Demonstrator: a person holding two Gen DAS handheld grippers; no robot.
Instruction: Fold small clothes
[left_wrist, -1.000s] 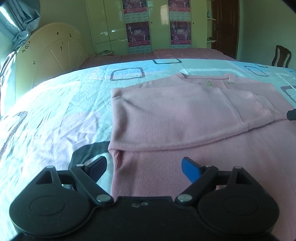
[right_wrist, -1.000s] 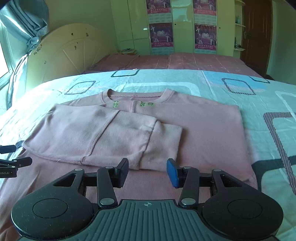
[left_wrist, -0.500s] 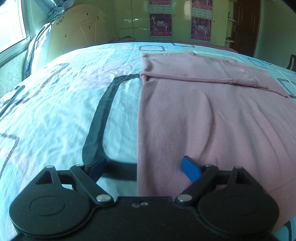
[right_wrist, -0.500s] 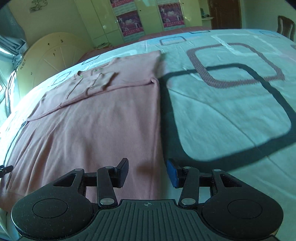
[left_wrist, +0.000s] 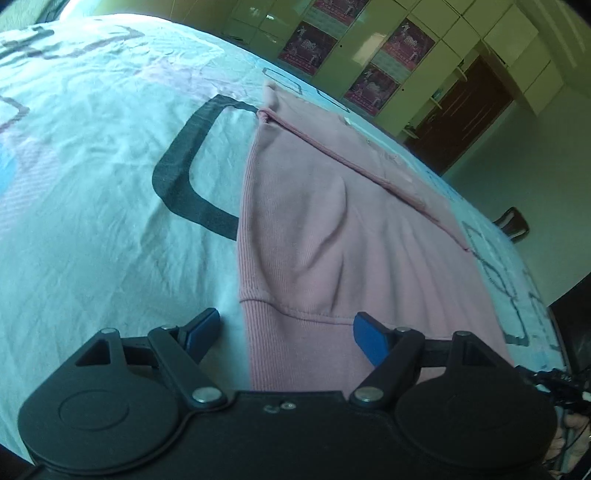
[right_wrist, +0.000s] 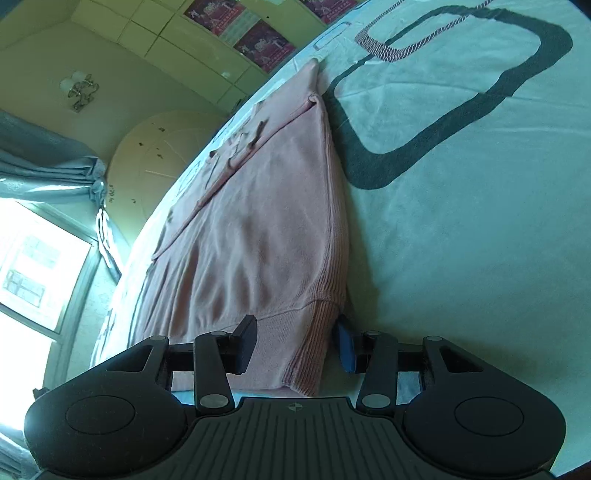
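The left gripper (left_wrist: 286, 330) is tilted and held low, its two blue-tipped fingers (left_wrist: 369, 341) spread wide apart, one on each side of the ribbed bottom corner of the pink sweater (left_wrist: 332, 229) without pressing it. The right gripper (right_wrist: 295, 338) is also tilted and low at the other bottom corner of the sweater (right_wrist: 266, 236), its fingers (right_wrist: 245, 338) parted with the ribbed hem between them, not yet clamped. At the lower right edge of the left wrist view a bit of the person's hand (left_wrist: 570, 432) shows, blurred and mostly hidden.
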